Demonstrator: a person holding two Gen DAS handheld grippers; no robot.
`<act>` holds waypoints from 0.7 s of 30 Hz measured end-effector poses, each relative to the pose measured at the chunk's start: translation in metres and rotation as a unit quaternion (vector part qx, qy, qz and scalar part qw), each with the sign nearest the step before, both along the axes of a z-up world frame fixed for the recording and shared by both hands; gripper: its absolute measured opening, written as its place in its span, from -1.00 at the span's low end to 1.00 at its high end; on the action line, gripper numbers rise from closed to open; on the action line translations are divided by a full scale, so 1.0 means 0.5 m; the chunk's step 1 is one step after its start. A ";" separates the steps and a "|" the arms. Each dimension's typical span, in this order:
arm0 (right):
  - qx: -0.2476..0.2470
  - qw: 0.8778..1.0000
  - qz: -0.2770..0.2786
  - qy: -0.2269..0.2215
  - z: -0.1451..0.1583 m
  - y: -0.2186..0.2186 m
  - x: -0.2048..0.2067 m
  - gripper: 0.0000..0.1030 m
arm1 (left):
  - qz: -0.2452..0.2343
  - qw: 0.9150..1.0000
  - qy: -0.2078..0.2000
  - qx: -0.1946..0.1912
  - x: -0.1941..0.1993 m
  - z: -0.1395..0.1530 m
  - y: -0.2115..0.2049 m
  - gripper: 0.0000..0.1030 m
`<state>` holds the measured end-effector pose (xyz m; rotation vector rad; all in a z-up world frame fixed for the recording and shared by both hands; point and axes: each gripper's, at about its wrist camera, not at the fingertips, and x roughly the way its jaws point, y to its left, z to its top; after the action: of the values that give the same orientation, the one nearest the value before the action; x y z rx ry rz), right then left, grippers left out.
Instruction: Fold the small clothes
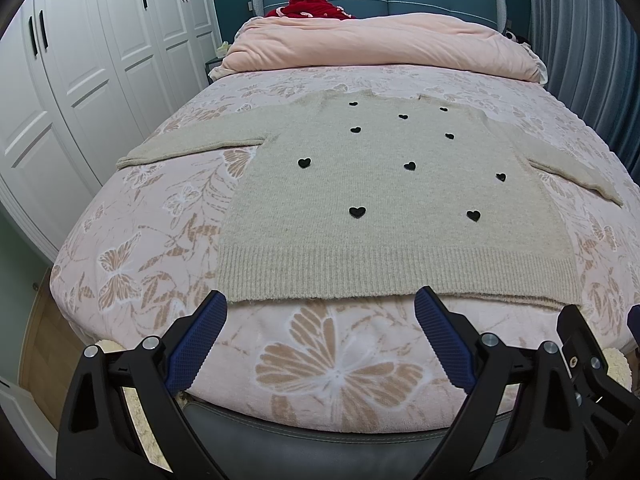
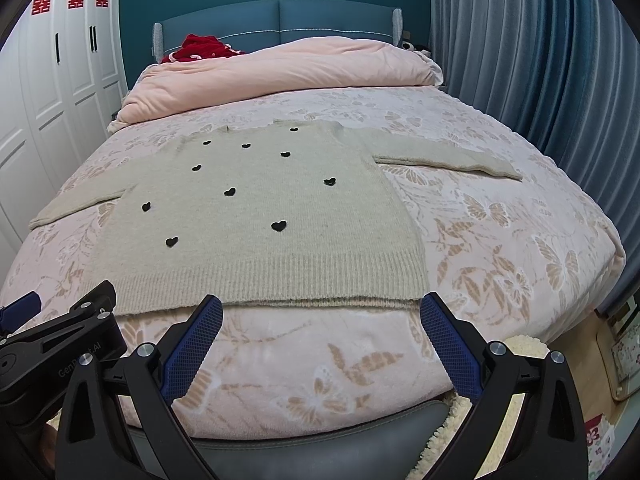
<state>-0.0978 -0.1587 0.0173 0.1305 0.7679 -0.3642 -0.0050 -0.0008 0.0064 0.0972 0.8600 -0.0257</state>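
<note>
A beige knit sweater with small black hearts lies flat and face up on the bed, both sleeves spread out to the sides, ribbed hem nearest me. It also shows in the right wrist view. My left gripper is open and empty, hovering just before the hem's left half. My right gripper is open and empty, just before the hem's right corner. The right gripper's body shows at the left view's right edge; the left gripper's body shows at the right view's left edge.
The bed has a pink butterfly-print cover. A folded pink duvet and red cloth lie at the headboard. White wardrobes stand left, blue curtains right. A grey bed-frame edge runs below the grippers.
</note>
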 end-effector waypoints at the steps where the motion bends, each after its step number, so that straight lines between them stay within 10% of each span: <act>1: 0.000 1.000 0.000 0.000 0.000 0.000 0.000 0.90 | 0.000 1.000 0.000 0.000 0.001 -0.001 -0.001 0.79; 21: 0.001 1.000 -0.001 0.002 -0.001 -0.001 0.001 0.90 | 0.000 1.000 0.000 0.001 0.001 -0.002 -0.002 0.78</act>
<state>-0.0972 -0.1592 0.0168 0.1325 0.7722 -0.3647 -0.0047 -0.0016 0.0056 0.0998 0.8595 -0.0250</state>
